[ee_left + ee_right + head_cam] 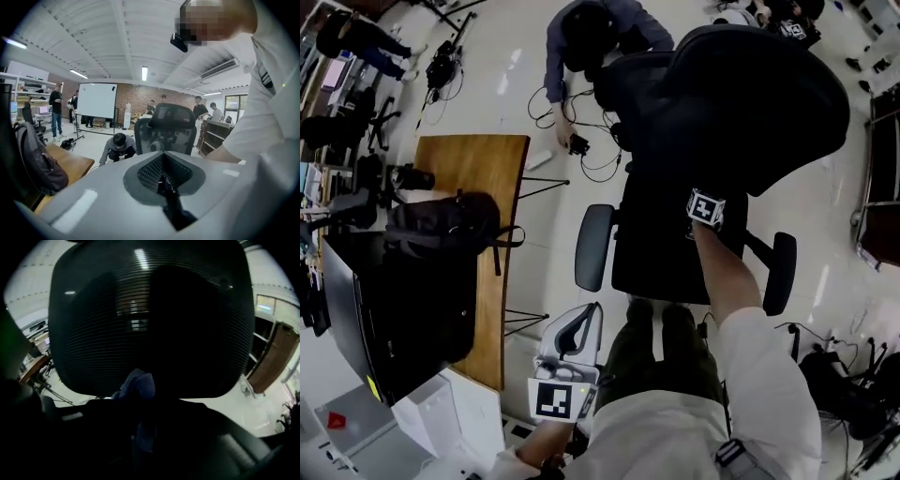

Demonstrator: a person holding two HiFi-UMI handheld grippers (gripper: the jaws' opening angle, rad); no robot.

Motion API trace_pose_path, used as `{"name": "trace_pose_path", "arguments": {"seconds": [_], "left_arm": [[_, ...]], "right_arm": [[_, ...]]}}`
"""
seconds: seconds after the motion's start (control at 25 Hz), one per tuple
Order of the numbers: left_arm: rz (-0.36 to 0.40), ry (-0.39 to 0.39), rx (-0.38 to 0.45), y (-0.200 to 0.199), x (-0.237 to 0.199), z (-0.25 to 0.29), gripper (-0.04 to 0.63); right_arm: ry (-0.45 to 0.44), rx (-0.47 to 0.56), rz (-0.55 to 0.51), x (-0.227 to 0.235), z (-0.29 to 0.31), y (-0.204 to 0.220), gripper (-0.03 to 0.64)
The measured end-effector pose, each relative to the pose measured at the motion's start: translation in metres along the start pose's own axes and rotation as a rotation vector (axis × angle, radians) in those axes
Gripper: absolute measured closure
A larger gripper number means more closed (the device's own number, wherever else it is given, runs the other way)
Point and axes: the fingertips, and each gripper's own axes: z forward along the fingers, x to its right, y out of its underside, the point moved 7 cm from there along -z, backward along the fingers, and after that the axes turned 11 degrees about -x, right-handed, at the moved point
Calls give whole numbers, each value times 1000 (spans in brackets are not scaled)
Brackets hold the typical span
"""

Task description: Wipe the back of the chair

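The right gripper (pixel 140 401), pinching a cloth (pixel 139 381), faces the chair back (pixel 93 310) for wiping; the left gripper (pixel 165 182), jaws pressed together on nothing, waits aside.

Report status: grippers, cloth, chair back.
Left gripper shut, empty, low at the side. Right gripper shut on blue cloth, at lower edge of chair back. Person crouching beyond chair.
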Motion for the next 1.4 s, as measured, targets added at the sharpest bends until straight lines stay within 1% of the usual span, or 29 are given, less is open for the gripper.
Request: {"name": "trace_pose_path", "arguments": {"seconds": [0.08,0.16,0.2,0.24,0.28,0.32,0.36,0.4,0.48,0.56,0.64,0.72,0.76,0.88,0.92,0.96,1.04,1.12,1.16,1.2,1.28,1.32,1.36,1.4], "left_arm": [[28,51,-12,-1,22,16,443],[53,100,-20,0,45,34,443],[61,123,-27,1,56,44,443],[66,145,-34,2,66,52,443],[67,165,-42,3,75,58,443],[64,183,-50,4,83,62,443],[58,199,-55,3,91,63,443],[52,214,-56,0,97,61,442],[43,237,-51,-10,105,46,442],[50,241,-32,-13,106,8,442],[67,221,6,-1,99,-43,442],[86,179,64,11,82,-83,442],[97,157,99,12,71,-97,442],[133,100,215,-13,48,-127,442],[136,83,252,-21,47,-138,445],[138,71,287,-27,50,-151,448],[154,72,331,-37,65,-183,480],[162,74,297,-45,84,-218,486],[166,69,293,-49,92,-231,503],[177,61,329,-55,97,-240,515],[200,47,428,-62,103,-244,518],[203,49,443,-61,104,-242,518],[202,56,435,-57,104,-240,518],[195,63,409,-53,105,-240,518]], "right_arm": [[75,-5,69,68,-18,-1,566],[241,-77,109,140,-39,9,566],[314,-121,131,169,-48,16,566],[348,-161,153,187,-53,24,566],[349,-199,170,197,-55,34,566],[339,-213,168,200,-58,42,566],[338,-185,139,199,-66,43,566],[335,-134,103,195,-76,41,567],[293,-43,55,173,-103,44,566],[226,44,37,130,-151,58,568],[153,152,22,73,-229,65,568],[88,323,-2,19,-301,57,568],[61,424,-30,-7,-337,44,566],[-37,716,-125,-84,-474,-2,566],[-76,799,-155,-107,-528,-8,566],[-112,875,-191,-125,-583,-4,566],[-163,1004,-274,-150,-684,23,566],[-188,1085,-330,-162,-761,55,566],[-191,1111,-335,-163,-788,66,566],[-190,1129,-330,-160,-807,74,566],[-191,1143,-318,-151,-824,80,566],[-194,1142,-317,-146,-826,79,566],[-195,1139,-318,-143,-826,78,566],[-190,1138,-320,-141,-826,78,566]]}}
